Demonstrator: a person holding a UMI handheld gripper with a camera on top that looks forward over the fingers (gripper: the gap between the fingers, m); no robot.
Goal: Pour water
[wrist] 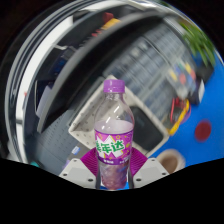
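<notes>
The bottle (114,135), clear plastic with a purple cap and purple label, stands upright between the gripper (113,176) fingers, which seem to press its lower body in a grasp. It looks light, smooth and squeezable, best held firmly around the label. Right of the bottle lies a blue surface (208,112) with a brownish round thing (171,160), clear of the grip.

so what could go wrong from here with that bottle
1. The cap appears to be on the purple-labelled bottle, so tilting now would probably pour nothing; it likely has to come off first.
2. The gripper has its fingers low at the bottle's base, and whether they press on it cannot be told. Held that low, the tall bottle could tip or slip when lifted.
3. No cup clearly shows ahead, so the target is uncertain.
</notes>
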